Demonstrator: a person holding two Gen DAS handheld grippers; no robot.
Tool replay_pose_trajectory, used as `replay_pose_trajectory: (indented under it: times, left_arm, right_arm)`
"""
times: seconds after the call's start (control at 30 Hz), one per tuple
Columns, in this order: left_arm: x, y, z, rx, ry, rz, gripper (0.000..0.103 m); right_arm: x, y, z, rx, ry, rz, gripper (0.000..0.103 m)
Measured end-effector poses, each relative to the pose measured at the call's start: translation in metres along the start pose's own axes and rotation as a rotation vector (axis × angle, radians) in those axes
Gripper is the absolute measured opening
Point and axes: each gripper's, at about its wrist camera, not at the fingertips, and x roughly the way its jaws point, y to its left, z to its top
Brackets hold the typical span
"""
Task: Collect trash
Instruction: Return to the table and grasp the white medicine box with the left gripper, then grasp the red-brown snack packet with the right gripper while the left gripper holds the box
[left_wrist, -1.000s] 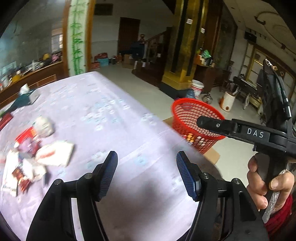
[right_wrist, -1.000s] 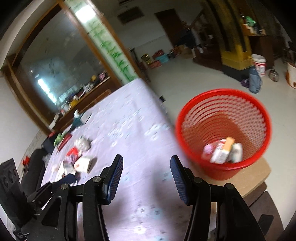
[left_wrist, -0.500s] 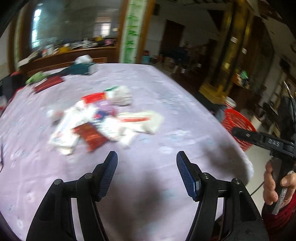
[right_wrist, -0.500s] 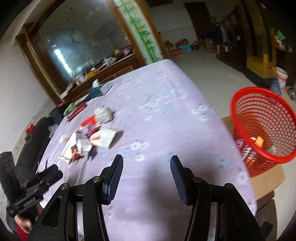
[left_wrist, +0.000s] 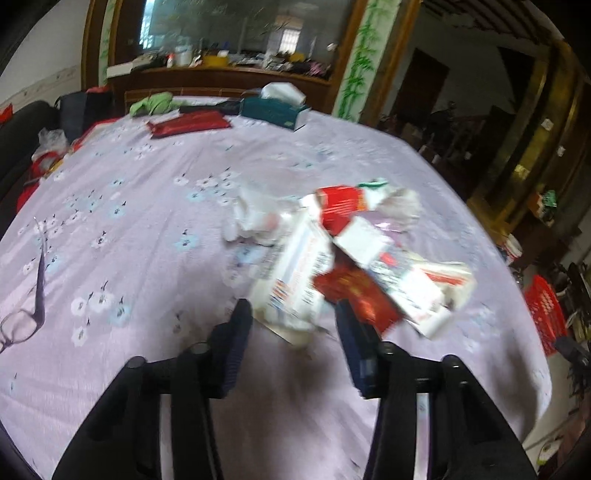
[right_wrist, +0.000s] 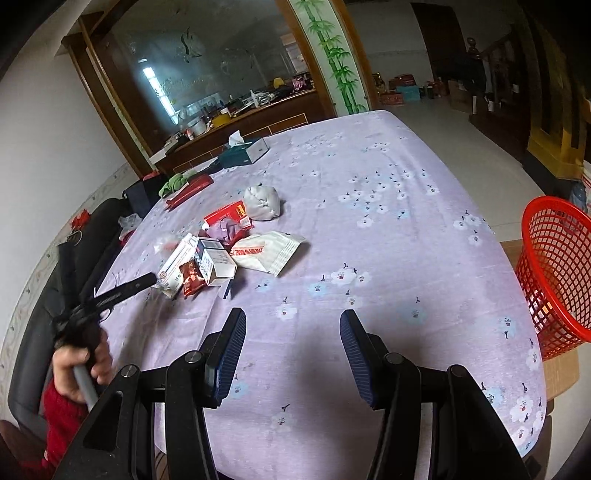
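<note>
Left gripper (left_wrist: 293, 325) fingers spread, empty, tips just short of white carton (left_wrist: 295, 273) at near edge of trash pile (right_wrist: 229, 247). Right gripper (right_wrist: 293, 334) fingers spread, empty, hovering over bare lilac desk (right_wrist: 388, 236). Red basket (right_wrist: 554, 269) beside desk's right edge, well apart from pile.

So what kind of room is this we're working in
Most likely the main room of a home: a big table under a floral purple tablecloth, a wooden sideboard cluttered with household items below a large mirror, and a tissue box on the table.
</note>
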Motion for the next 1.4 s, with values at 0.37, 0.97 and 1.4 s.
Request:
replay_pose_trajectory:
  times: [0.37, 0.97, 1.4]
  left_arm:
    - [0.060, 0.013, 0.025, -0.019, 0.147, -0.141, 0.052]
    - [0.006, -0.005, -0.035, 0.081, 0.054, 0.066, 0.049]
    - [-0.021, 0.022, -0.058, 0.035, 0.042, 0.090, 0.051]
  right_arm:
    - [0.008, 0.009, 0.002, -0.016, 0.019, -0.008, 0.058]
    - [0.059, 0.073, 0.013, -0.159, 0.129, 0.054, 0.058]
    - [0.148, 0.145, 0.030, -0.262, 0.250, 0.112, 0.057]
